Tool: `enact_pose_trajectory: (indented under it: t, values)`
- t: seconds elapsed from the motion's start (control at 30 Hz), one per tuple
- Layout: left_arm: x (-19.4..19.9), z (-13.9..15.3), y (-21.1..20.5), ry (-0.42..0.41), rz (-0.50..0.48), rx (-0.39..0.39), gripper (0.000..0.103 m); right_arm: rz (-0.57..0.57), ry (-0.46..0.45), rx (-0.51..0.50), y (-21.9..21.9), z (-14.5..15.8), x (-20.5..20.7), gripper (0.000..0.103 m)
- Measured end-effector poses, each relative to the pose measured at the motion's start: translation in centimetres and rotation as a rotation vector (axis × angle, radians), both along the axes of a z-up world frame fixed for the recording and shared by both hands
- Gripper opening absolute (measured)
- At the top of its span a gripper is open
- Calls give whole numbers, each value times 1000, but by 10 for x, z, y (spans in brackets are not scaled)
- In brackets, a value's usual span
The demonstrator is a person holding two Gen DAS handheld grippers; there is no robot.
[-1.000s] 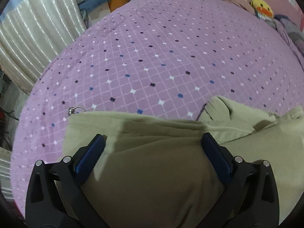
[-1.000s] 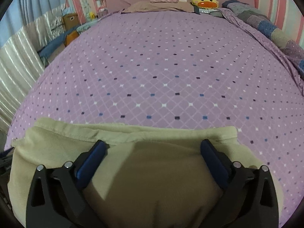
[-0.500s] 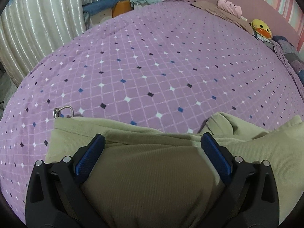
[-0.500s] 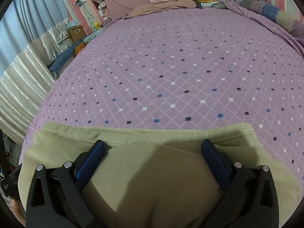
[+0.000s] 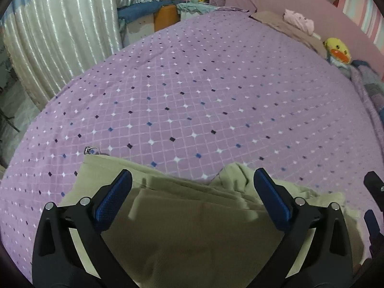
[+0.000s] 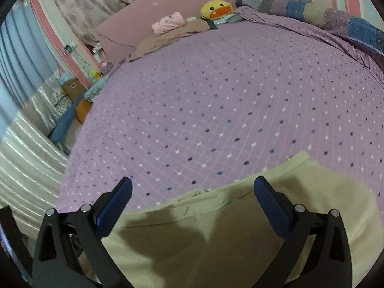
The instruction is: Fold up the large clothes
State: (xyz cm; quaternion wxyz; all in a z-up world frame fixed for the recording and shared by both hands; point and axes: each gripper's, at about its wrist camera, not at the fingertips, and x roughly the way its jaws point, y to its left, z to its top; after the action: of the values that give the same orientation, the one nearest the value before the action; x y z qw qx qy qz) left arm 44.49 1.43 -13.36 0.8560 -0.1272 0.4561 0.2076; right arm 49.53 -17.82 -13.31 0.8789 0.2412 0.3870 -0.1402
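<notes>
The left gripper [image 5: 192, 180] stood with its blue-padded fingers [image 5: 112, 199] spread wide apart, clamped on nothing. It hung above the olive-green garment [image 5: 192, 228], whose cloth filled the space beneath and between the fingers. The right gripper [image 6: 193, 187] was likewise spread wide, with nothing held between its pads; whether either gripper touched the cloth could not be told.

The garment [image 6: 216, 235] lay on the near part of the purple bedspread [image 5: 192, 96], folded in layers, with a bunched portion [image 5: 235, 175] just inside the left gripper's right finger. A small metal ring [image 5: 90, 150] lay on the bedspread, just beside the garment's far left corner. In the left wrist view, part of the right gripper [image 5: 372, 192] showed at the right edge, near the garment.

Beyond the garment, the bedspread [image 6: 228, 84] extended to the pink headboard [image 6: 180, 2]. A yellow duck plush [image 6: 216, 8] and a pink folded item [image 6: 169, 22] rested near the headboard. A patchwork blanket [image 6: 336, 16] lay along the bed's right side. Pale curtains [image 5: 60, 36] hung to the left.
</notes>
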Motion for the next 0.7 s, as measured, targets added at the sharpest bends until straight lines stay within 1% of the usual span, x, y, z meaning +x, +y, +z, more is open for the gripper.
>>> enact_pose_trajectory:
  t: [0.03, 0.1, 0.13, 0.2, 0.33, 0.43, 0.57, 0.7]
  values:
    - [2, -9, -3, 25, 5, 34, 100, -3, 15, -22, 4, -8, 1, 101]
    - [2, -24, -6, 43, 19, 58, 100, -20, 40, -35, 5, -25, 0, 101]
    - [-1, -31, -5, 33, 36, 53, 100, -30, 30, -30, 3, -29, -2, 101]
    - [-6, -33, -5, -2, 55, 65, 100, -38, 1, -43, 1, -33, -7, 101]
    - [-8, -40, -15, -34, 67, 147, 100, -37, -2, -104, 8, -44, -6, 101]
    - [-15, -47, -22, -77, 77, 176, 100, -33, -27, -141, 12, -51, -10, 101]
    - [-19, -50, -15, -114, 83, 159, 100, -28, -44, -155, 13, -56, -9, 101]
    - [-12, -59, -10, -100, 85, 144, 100, -22, -29, -154, 12, -63, -1, 102]
